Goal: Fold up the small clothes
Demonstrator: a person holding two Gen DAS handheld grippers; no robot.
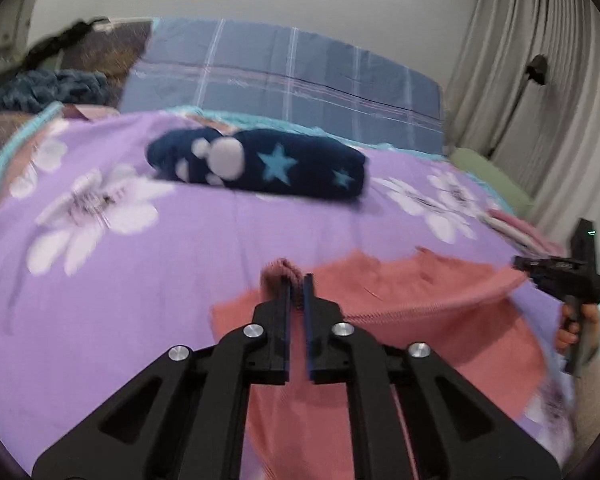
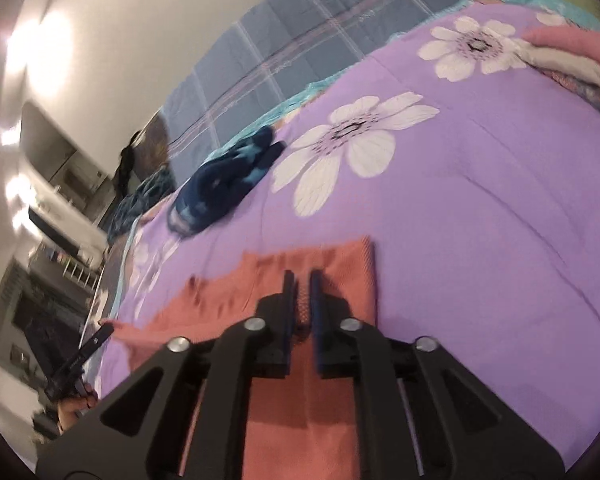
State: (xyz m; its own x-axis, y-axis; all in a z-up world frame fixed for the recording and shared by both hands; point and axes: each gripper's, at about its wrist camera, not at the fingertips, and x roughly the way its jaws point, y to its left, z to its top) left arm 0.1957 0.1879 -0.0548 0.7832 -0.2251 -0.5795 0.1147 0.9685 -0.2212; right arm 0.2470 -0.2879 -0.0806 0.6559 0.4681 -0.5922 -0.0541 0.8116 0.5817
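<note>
A salmon-pink knit garment (image 1: 420, 292) lies on the purple floral bedspread (image 1: 180, 248), its near edge lifted. My left gripper (image 1: 299, 288) is shut on a bunched corner of it, which pokes up between the fingers. In the right wrist view my right gripper (image 2: 302, 284) is shut on the opposite edge of the same pink garment (image 2: 340, 268), with knit cloth showing in the narrow gap. The right gripper (image 1: 518, 266) also appears at the far right of the left wrist view, held by a hand (image 1: 568, 332). The left gripper (image 2: 106, 332) shows at the lower left of the right wrist view.
A folded navy garment with blue stars (image 1: 284, 164) rests farther back on the bed. A blue plaid quilt (image 1: 280, 68) lines the wall behind. A small pile of folded clothes (image 2: 572, 52) sits at the bed's right edge, near a green pillow (image 1: 488, 176) and grey curtains (image 1: 540, 60).
</note>
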